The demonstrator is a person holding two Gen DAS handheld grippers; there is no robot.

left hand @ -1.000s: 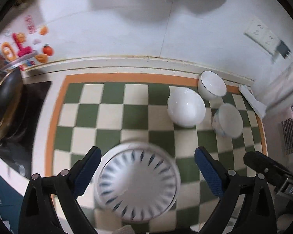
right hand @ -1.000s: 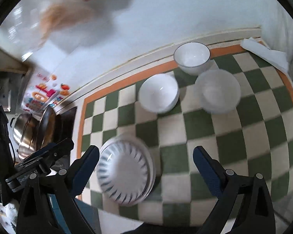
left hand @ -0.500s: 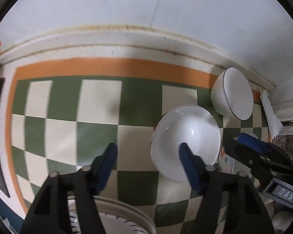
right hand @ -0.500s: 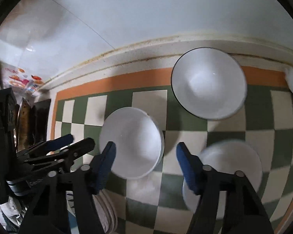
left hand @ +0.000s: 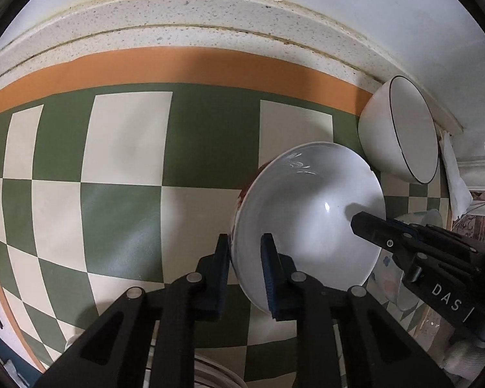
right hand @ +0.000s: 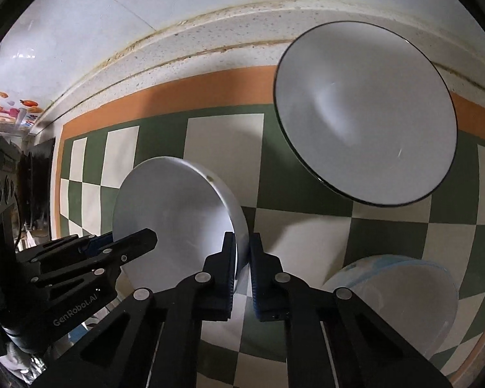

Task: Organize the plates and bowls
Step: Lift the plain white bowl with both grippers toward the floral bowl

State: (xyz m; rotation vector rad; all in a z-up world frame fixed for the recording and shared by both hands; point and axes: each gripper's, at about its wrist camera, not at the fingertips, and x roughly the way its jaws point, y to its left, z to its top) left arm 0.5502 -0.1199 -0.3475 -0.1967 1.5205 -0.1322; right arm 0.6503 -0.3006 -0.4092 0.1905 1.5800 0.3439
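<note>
Bowls: three. One plain white bowl [left hand: 310,223] at the middle; one black-rimmed bowl [left hand: 401,132] behind it, toward the wall; one blue-patterned bowl [right hand: 394,297] to its right. Plates: one stack [left hand: 210,371], count unclear, in front of the plain white bowl. Grippers: two.

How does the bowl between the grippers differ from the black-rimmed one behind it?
The black-rimmed bowl has a dark line round its lip; the nearer bowl has a plain lip. The nearer bowl shows red marks outside; the black-rimmed bowl's outside is plain white. The nearer bowl's rim sits between the closing jaws of the left gripper and in the shut right gripper; the black-rimmed bowl is untouched. Both are white inside and empty.
</note>
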